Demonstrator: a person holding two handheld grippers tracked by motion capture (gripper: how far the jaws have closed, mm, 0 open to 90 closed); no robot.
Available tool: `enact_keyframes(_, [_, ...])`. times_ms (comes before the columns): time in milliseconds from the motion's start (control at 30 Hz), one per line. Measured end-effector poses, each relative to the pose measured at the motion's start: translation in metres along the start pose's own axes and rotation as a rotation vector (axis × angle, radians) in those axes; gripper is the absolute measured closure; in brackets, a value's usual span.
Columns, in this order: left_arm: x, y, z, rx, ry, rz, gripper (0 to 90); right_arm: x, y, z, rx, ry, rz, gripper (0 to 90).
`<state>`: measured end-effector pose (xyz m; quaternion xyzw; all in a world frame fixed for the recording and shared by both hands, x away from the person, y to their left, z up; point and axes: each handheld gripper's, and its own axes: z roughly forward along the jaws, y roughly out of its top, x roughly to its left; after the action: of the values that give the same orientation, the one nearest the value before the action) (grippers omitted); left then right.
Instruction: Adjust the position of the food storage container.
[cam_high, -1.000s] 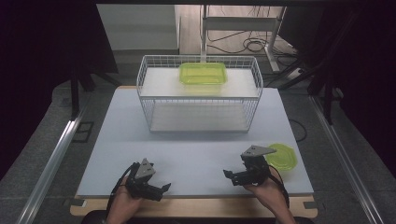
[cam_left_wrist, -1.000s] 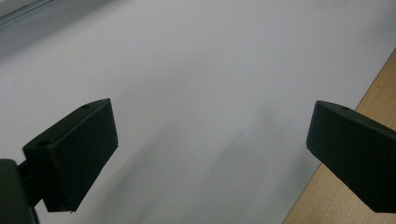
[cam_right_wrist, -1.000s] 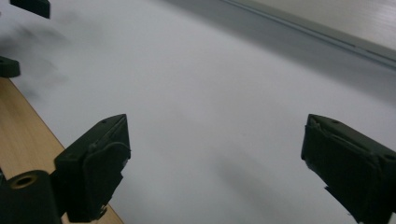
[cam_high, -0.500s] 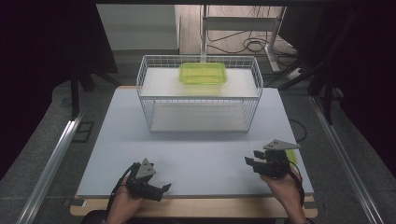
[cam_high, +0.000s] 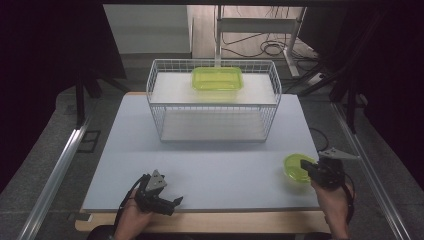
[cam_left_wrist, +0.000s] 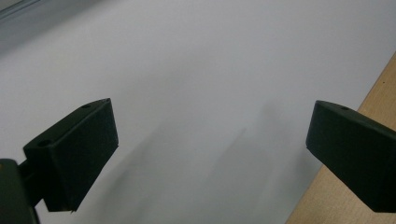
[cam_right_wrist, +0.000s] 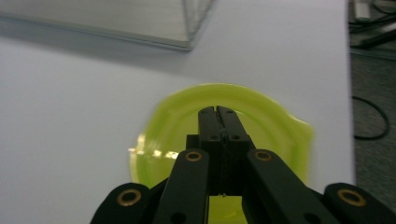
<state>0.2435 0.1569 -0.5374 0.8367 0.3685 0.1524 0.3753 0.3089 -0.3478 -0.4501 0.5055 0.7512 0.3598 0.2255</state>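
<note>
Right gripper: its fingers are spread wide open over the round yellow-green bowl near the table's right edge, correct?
Not quite. The right gripper has its fingers shut together, nothing between them, as the right gripper view shows. It is over the round yellow-green bowl near the table's right edge.

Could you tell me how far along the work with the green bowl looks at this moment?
Early. Done: a green tub sits on the wire rack. In hand: the right gripper, jaws just closed together, is over the green bowl, gripping nothing. Left: grasping the bowl; the left gripper waits open.
</note>
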Motion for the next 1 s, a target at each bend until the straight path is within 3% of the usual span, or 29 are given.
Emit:
enact_keyframes(167, [0.0, 0.0, 0.0, 0.003, 0.001, -0.001, 2.1, -0.02, -0.006, -0.006, -0.01, -0.072, 0.037, 89.0])
enact_keyframes(433, [0.0, 0.0, 0.001, 0.005, 0.0, -0.001, 2.1, -0.04, -0.014, -0.003, -0.011, -0.129, 0.07, 89.0])
enact_keyframes(667, [0.0, 0.0, 0.001, 0.009, 0.001, 0.001, 2.1, -0.049, -0.02, 0.005, 0.014, -0.131, 0.097, 88.8])
enact_keyframes(1000, [0.0, 0.0, 0.002, 0.013, 0.004, 0.004, 2.1, -0.043, -0.021, 0.012, 0.045, -0.115, 0.092, 88.2])
